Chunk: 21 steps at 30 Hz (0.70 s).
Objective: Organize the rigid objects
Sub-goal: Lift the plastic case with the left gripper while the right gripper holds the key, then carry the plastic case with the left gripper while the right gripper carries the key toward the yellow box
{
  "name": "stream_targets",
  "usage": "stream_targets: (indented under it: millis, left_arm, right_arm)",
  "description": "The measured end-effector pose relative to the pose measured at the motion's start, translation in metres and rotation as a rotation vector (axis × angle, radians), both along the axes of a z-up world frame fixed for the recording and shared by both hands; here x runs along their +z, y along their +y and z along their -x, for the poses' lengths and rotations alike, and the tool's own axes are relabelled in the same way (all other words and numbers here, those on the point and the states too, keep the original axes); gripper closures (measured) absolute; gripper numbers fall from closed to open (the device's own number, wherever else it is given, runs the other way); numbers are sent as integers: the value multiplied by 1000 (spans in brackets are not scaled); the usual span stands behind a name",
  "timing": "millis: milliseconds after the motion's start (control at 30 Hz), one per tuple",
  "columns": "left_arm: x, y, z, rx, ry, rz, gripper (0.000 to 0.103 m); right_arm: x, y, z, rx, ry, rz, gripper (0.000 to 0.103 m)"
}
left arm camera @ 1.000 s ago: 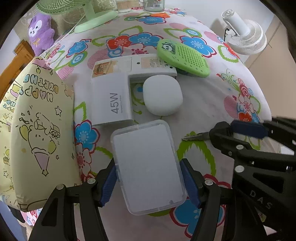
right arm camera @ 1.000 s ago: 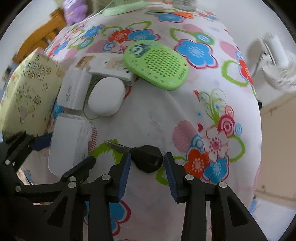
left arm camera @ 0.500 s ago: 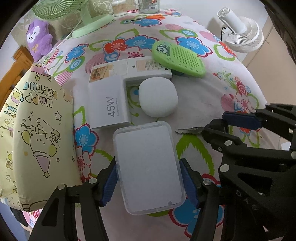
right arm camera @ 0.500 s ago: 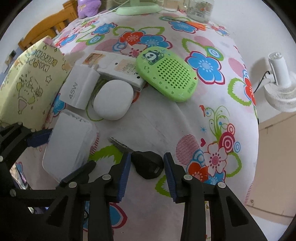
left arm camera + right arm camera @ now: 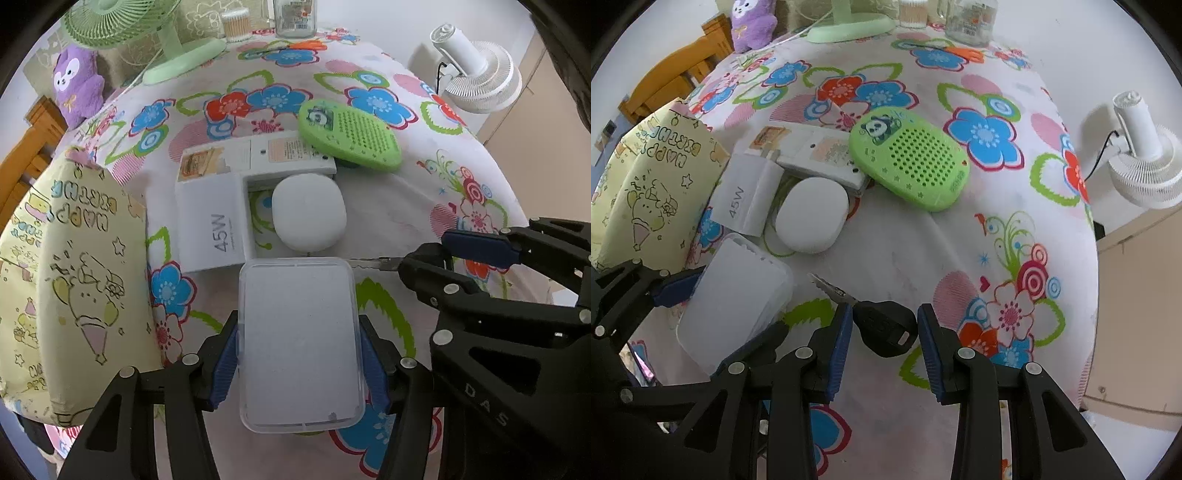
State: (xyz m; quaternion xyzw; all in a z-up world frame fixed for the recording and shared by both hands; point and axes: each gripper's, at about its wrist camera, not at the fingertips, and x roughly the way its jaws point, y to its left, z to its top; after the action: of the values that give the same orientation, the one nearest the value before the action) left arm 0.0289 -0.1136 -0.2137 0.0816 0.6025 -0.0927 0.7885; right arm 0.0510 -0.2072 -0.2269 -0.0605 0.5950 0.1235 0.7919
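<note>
My left gripper (image 5: 299, 358) is shut on a clear plastic box (image 5: 300, 339), which lies flat just in front of the white 45W box (image 5: 212, 225) and the white rounded case (image 5: 309, 216). My right gripper (image 5: 884, 332) stands around a black-headed key (image 5: 884, 326) on the tablecloth; its jaws are apart, with a gap on the right side of the key head. The key blade (image 5: 373, 263) points at the clear box. A green perforated case (image 5: 910, 160) leans on a flat white box (image 5: 820, 153) behind.
A yellow birthday gift bag (image 5: 70, 273) stands at the left edge. A green fan (image 5: 147, 33), a jar (image 5: 295, 16) and a purple plush (image 5: 77, 85) are at the back. A white fan (image 5: 1145, 158) stands off the table to the right.
Both grippers have drawn back slightly and risen, so more of the table shows. The clear box stays held in the left gripper. The key stays between the right fingers.
</note>
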Motion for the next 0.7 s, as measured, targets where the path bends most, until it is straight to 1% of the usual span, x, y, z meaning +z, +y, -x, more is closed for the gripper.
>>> stream_targets:
  millis: [100, 300, 433, 700]
  left_arm:
    - [2, 0, 2, -3, -6, 0, 42]
    - [13, -1, -3, -4, -18, -5, 42]
    - [28, -2, -7, -6, -42, -2, 42]
    - [63, 0, -13, -5, -85, 18, 42]
  right_arm:
    - [0, -3, 1, -25, 12, -25, 64]
    - [10, -5, -3, -52, 2, -21, 64]
    - [24, -6, -6, -69, -22, -18, 64]
    - [62, -6, -9, -89, -83, -24, 64]
